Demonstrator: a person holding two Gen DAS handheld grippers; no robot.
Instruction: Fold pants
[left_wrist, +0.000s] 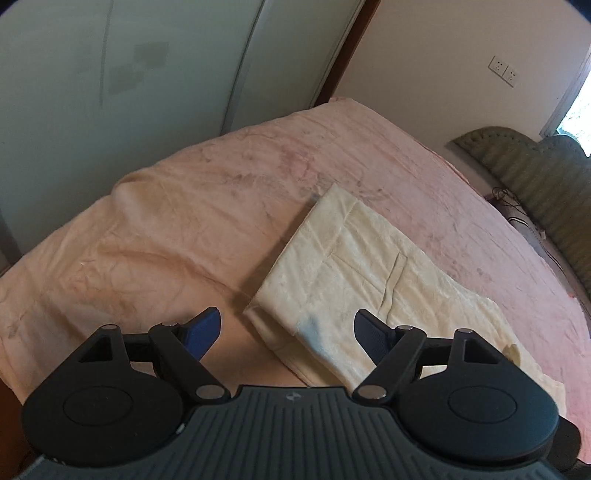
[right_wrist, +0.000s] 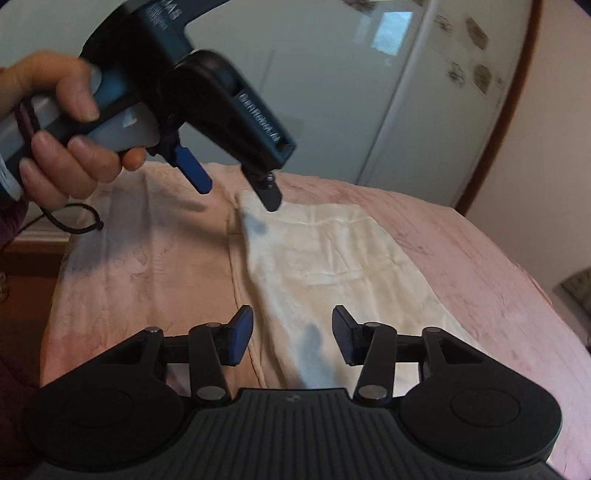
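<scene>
Cream pants (left_wrist: 354, 266) lie folded into a flat rectangle on the pink bedspread (left_wrist: 155, 229); they also show in the right wrist view (right_wrist: 332, 266). My left gripper (left_wrist: 287, 328) is open and empty, held above the near corner of the pants. In the right wrist view the left gripper (right_wrist: 240, 192) hangs over the far corner of the pants, its jaws apart. My right gripper (right_wrist: 292, 338) is open and empty, held above the near left edge of the pants.
A white wardrobe (left_wrist: 129, 74) stands beyond the bed's far edge. A green padded headboard (left_wrist: 535, 177) is at the right, with cables beside it. A hand (right_wrist: 62, 129) holds the left gripper's handle.
</scene>
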